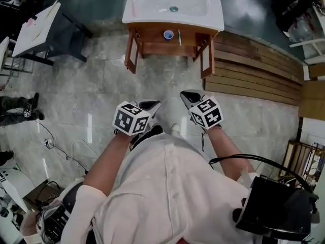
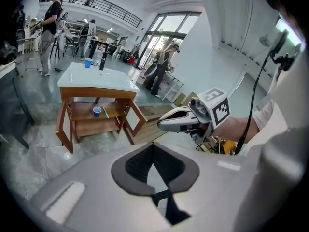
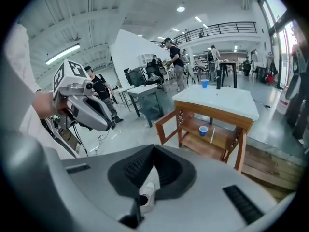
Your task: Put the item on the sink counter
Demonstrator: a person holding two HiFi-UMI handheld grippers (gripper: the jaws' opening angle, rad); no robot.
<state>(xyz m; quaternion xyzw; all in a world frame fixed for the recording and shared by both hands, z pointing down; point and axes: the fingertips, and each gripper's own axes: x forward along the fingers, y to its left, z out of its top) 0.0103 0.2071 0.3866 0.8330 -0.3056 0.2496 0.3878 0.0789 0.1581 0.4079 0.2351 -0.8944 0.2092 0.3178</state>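
Head view, looking steeply down: we see a person in a white shirt (image 1: 167, 187) filling the bottom of the frame, standing on a grey tiled floor (image 1: 76, 85) with a gripper in each hand. A black case (image 1: 277, 207) trailing a cable sits at the lower right. Just above the shirt, at mid-frame, the left gripper (image 1: 151, 105) and the right gripper (image 1: 188, 96) are held side by side, apart from each other, both pointing toward the top of the frame. Each gripper's own view shows its dark pads (image 2: 137, 166) meeting at the tips with nothing clamped (only floor shows through the left's gap, a pale shoe (image 3: 146, 195) through the right's).

Farther off, at top centre, a wooden stand (image 1: 133, 50) carries the white sink counter (image 1: 147, 14). On the stand's lower shelf sit a small blue cup (image 1: 168, 34) and, just beside it, a thin pale stick (image 1: 180, 37); we cannot tell which is the item. Wooden planks (image 1: 254, 70) lie at the right of the stand. On the counter's far edge a second blue cup (image 2: 87, 63) and a dark bottle (image 2: 102, 62) stand near each other. Beyond, in the gripper views, people (image 2: 50, 13) stand among tables (image 3: 145, 91) in a bright hall.
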